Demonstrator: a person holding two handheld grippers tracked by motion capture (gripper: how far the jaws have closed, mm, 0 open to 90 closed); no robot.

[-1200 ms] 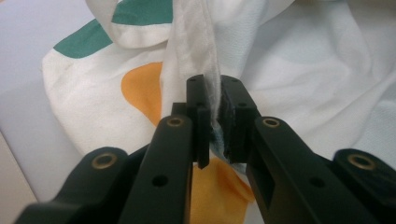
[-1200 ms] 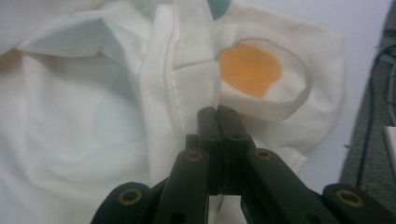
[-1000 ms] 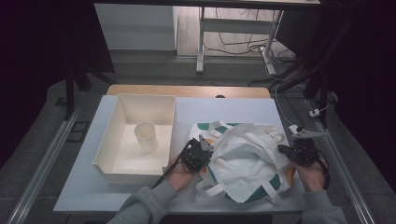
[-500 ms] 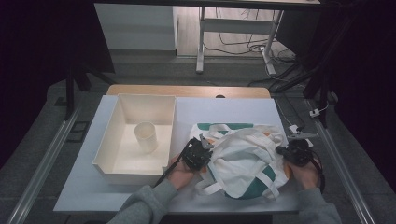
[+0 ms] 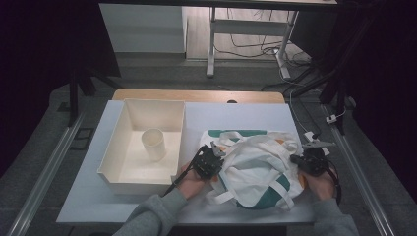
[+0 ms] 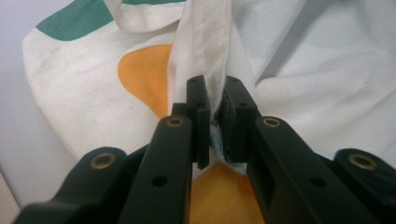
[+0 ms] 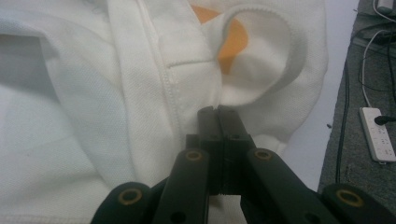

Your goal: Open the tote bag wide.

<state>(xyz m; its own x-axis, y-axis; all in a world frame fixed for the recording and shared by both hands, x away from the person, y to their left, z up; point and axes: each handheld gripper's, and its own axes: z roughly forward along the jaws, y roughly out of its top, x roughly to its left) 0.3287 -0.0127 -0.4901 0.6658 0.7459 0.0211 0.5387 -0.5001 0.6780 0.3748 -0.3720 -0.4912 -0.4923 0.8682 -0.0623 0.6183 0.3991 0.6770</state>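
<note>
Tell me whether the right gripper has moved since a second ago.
Yes. The right gripper, shut on the bag, has shifted slightly left, away from the table right edge.

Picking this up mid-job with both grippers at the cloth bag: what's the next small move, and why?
Probably draw the two grippers apart to spread the bag flat. The left gripper is shut on a fold of the cloth bag, the right gripper is shut on its opposite edge, and the bag lies bunched and creased on the table.
</note>
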